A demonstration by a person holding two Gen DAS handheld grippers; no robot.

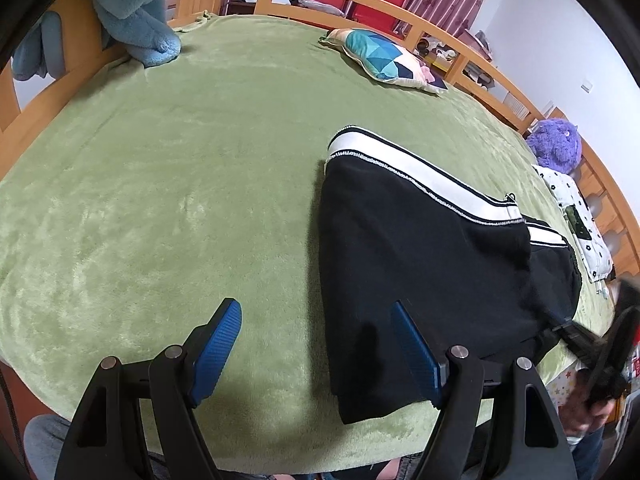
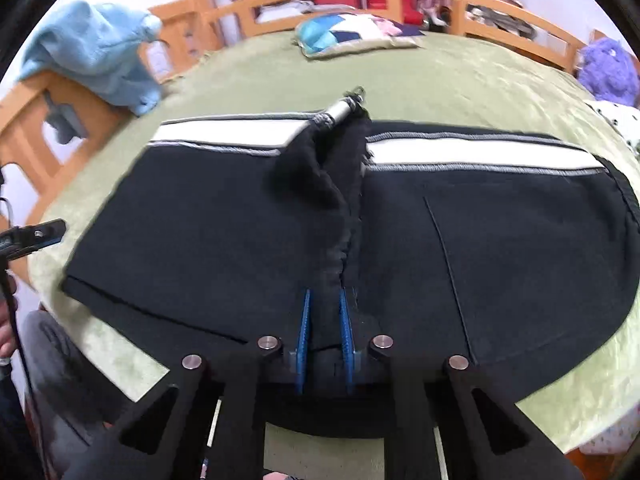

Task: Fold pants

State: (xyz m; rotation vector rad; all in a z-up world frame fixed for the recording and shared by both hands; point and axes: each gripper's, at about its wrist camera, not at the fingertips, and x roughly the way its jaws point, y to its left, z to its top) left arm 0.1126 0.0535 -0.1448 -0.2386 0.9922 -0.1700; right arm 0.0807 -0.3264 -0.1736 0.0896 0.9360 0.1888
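Black pants [image 1: 424,264] with a white side stripe [image 1: 404,164] lie on the green bedspread [image 1: 180,184], folded over along their length. My left gripper [image 1: 316,324] is open, hovering just above the pants' left end, with one blue pad over the bedspread and the other over the black cloth. In the right wrist view the pants [image 2: 208,220] spread across the bed with the stripe [image 2: 480,156] at the far side. My right gripper [image 2: 325,312] is shut on a raised ridge of black cloth in the middle of the pants' near edge. It also shows blurred in the left wrist view [image 1: 600,344].
A wooden bed rail [image 1: 440,36] runs around the bed. A blue plush blanket [image 1: 132,8] hangs over the far left corner. A patterned pillow [image 1: 384,56] lies at the far side. A purple plush toy [image 1: 556,144] and a dotted white cloth [image 1: 576,208] sit at the right.
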